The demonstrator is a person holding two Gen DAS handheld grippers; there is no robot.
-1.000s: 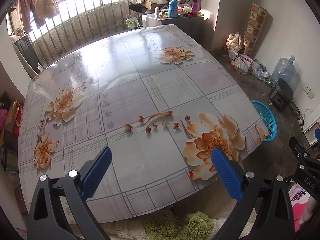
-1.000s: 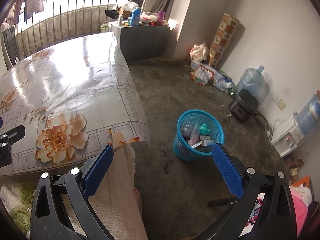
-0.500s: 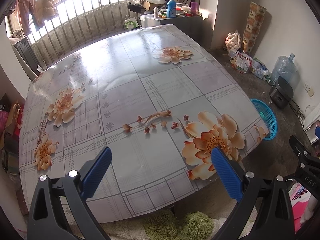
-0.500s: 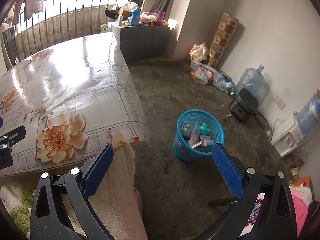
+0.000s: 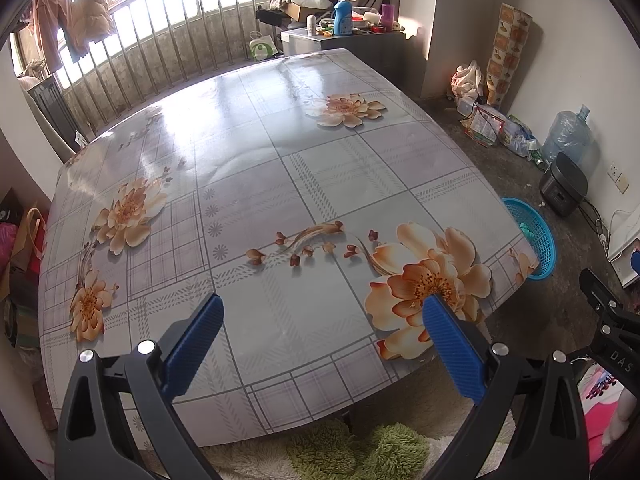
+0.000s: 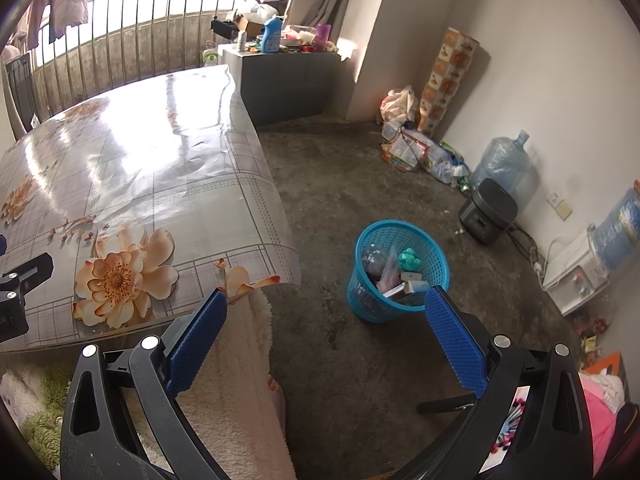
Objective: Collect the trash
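Both grippers are spread wide and carry nothing, so little can be dropped just now; the risks lie in where they head next. Over on the left, the left gripper (image 5: 322, 330) with its blue ribbed pads hangs above the glossy floral-print plastic tablecloth (image 5: 256, 184), and I can see no scrap of rubbish anywhere on that sheet, so a needless sweep there could catch the slick cloth and drag it toward the edge. Moving right, the cloth's corner overhangs a cream fleece blanket (image 6: 228, 380), beside which toes are showing; a low reach here could snag the fleece or bump the foot. Further right, the right gripper (image 6: 326, 322), likewise agape, looks down at the round blue plastic mesh basket (image 6: 362, 288) on the concrete floor, already holding a clear bottle, a teal crumpled wad and some flat packets. That basket looks light, and a careless nudge would probably tip it and spill the collected trash. Along the far right wall, loose bags and wrappers (image 6: 416, 152) lie near a black cooker's cord, which a reach could tangle.
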